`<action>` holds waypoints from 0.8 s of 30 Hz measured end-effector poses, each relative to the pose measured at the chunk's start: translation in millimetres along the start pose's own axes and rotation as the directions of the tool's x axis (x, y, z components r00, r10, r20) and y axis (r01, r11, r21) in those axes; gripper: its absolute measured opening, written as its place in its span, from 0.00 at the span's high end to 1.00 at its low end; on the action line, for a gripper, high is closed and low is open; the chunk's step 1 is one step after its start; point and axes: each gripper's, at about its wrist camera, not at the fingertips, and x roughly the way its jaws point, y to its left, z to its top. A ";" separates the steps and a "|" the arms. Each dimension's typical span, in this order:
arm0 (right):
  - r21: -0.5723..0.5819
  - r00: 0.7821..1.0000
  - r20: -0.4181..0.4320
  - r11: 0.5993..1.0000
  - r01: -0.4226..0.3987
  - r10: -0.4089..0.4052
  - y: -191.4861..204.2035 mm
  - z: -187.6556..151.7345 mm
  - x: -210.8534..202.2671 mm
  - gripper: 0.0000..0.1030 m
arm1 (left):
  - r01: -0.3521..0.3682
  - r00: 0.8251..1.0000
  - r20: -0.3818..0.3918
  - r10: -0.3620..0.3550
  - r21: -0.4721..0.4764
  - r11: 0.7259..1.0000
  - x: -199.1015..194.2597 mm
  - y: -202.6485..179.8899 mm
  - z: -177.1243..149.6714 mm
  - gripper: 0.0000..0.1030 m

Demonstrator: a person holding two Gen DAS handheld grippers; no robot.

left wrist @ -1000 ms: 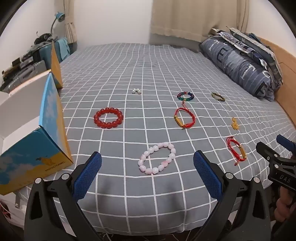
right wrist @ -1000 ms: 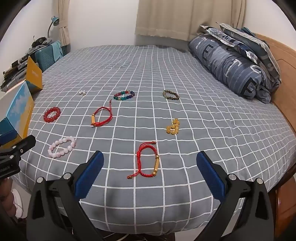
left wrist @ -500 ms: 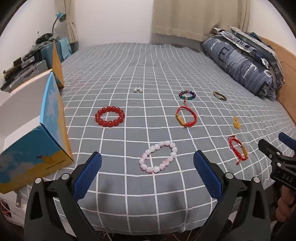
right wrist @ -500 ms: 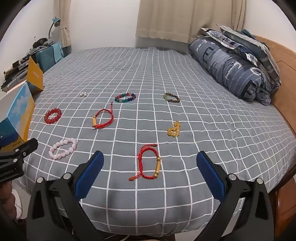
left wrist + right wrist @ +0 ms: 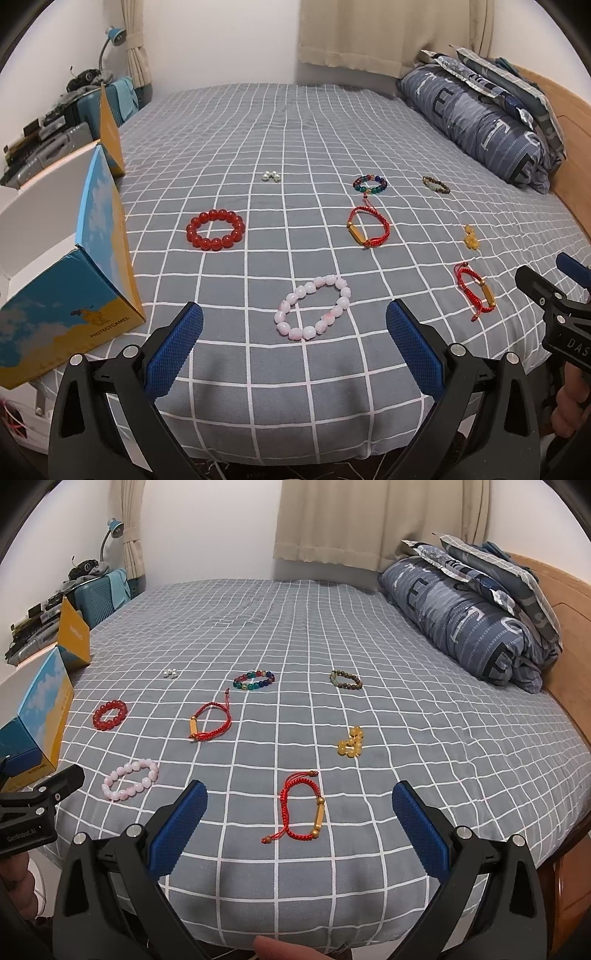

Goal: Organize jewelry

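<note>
Several pieces of jewelry lie apart on the grey checked bed. A pink bead bracelet (image 5: 313, 312) lies just ahead of my open, empty left gripper (image 5: 293, 347). A red cord bracelet with a gold tube (image 5: 301, 807) lies just ahead of my open, empty right gripper (image 5: 297, 829). Further back lie a red bead bracelet (image 5: 216, 229), a second red cord bracelet (image 5: 368, 226), a multicoloured bead bracelet (image 5: 370, 184), a brown bead bracelet (image 5: 345, 679), amber beads (image 5: 351, 741) and small pearls (image 5: 271, 176). An open blue and yellow box (image 5: 70, 280) stands at the bed's left edge.
A rolled blue quilt and pillows (image 5: 476, 609) lie along the wooden headboard (image 5: 565, 672) at the right. A suitcase and clutter (image 5: 74, 107) sit beside the bed at the left. The bed's front edge (image 5: 295, 435) is right below both grippers.
Both grippers have drawn back slightly and tilted down, so the jewelry sits a little higher and smaller in view. Nothing was picked up or moved.
</note>
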 end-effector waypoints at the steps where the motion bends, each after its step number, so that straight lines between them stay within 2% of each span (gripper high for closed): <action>1: 0.000 1.000 0.000 1.000 -0.001 0.001 -0.1 0.0 -0.2 0.06 | -0.001 1.000 0.000 0.001 0.001 1.000 0.0 0.1 0.0 0.05; 10: -0.008 1.000 -0.001 1.000 -0.011 0.011 2.4 1.3 0.1 0.06 | -0.019 1.000 -0.002 0.019 0.000 1.000 0.0 3.4 0.7 0.05; 24: -0.009 1.000 0.005 1.000 -0.009 0.009 4.0 2.2 -0.5 0.06 | -0.005 1.000 -0.008 0.004 -0.010 1.000 -4.1 4.2 0.5 0.05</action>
